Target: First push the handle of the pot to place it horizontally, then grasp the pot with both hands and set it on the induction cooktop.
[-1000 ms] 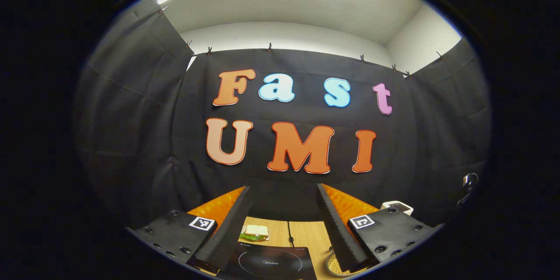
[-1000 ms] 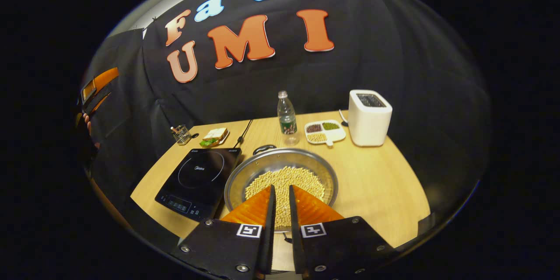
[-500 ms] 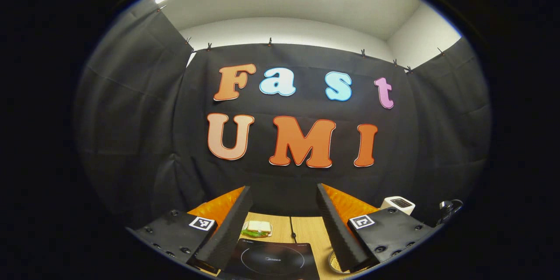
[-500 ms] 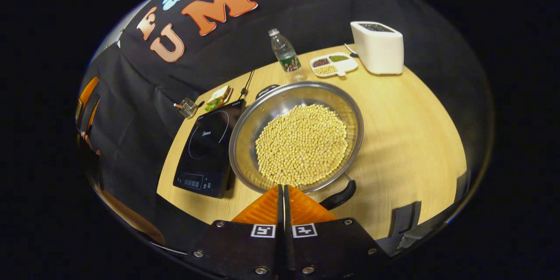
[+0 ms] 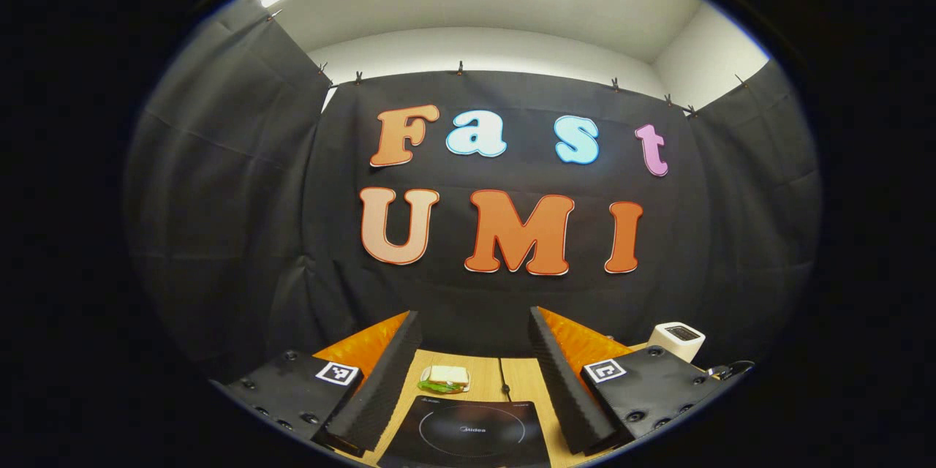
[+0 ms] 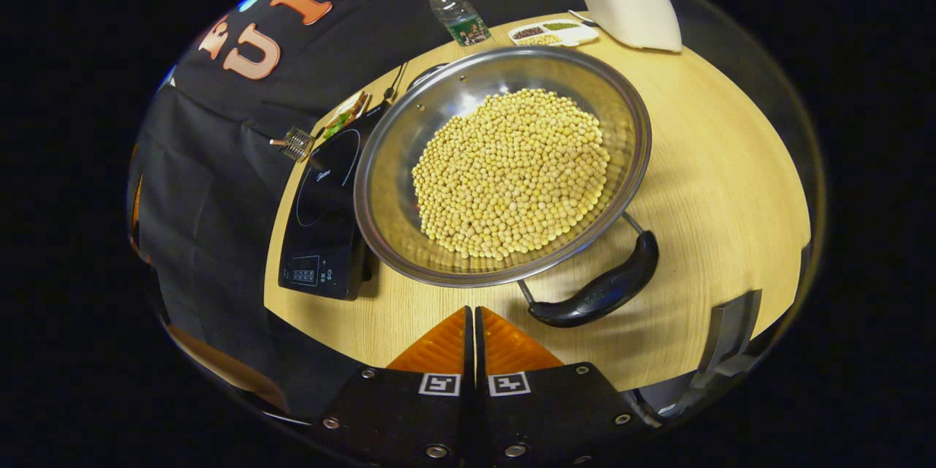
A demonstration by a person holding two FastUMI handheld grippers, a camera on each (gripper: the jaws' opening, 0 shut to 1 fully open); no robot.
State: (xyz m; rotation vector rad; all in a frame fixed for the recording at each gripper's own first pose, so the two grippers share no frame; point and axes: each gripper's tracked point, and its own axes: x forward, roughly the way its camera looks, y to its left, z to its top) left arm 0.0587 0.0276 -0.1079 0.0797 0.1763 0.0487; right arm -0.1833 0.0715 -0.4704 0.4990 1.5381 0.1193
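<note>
Both fingers pressed together, right gripper (image 6: 474, 316) hovers near pot (image 6: 409, 161) handle (image 6: 599, 291).

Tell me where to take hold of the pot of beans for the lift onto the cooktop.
Grip the pot by its two black loop handles, one gripper each. The near handle juts off the rim toward the right gripper, whose fingers are closed, so open them and come in from the table's near edge. The far handle sits beside the induction cooktop; approach it from that side.
</note>
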